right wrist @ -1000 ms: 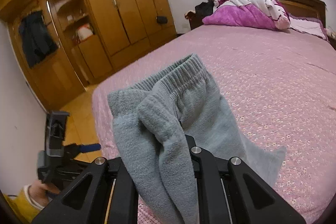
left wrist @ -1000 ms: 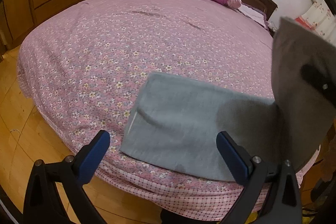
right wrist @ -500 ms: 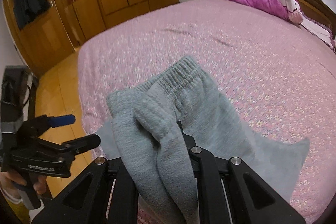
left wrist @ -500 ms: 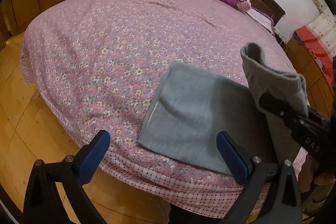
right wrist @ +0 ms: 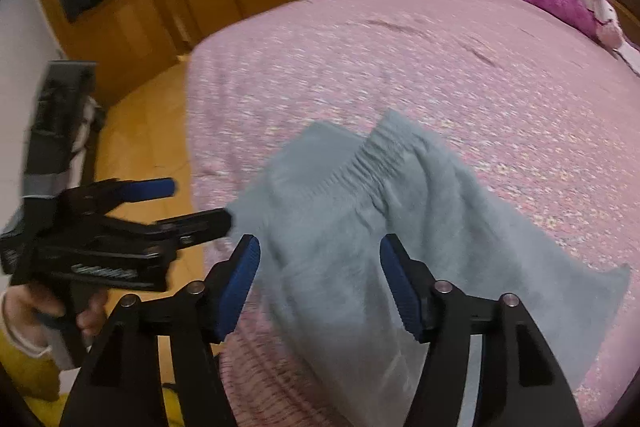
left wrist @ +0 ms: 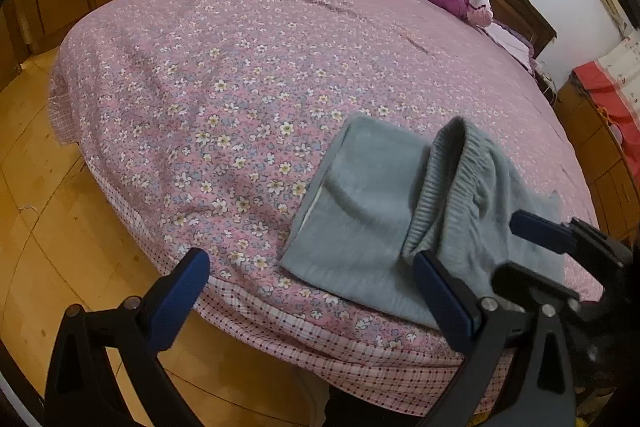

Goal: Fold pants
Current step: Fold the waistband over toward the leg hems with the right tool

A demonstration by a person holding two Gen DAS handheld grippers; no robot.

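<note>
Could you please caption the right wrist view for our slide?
Open right claw above grey sweatpants folded on the floral bedspread.

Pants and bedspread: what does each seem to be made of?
The grey pants look like soft, matte fleece or brushed knit: fuzzy nap, limp folds, and a ribbed elastic waistband. The bedspread looks like thin woven cotton, probably printed: flat matte pink with small flowers and a checked border at the edge. Exact fibres cannot be told.
</note>
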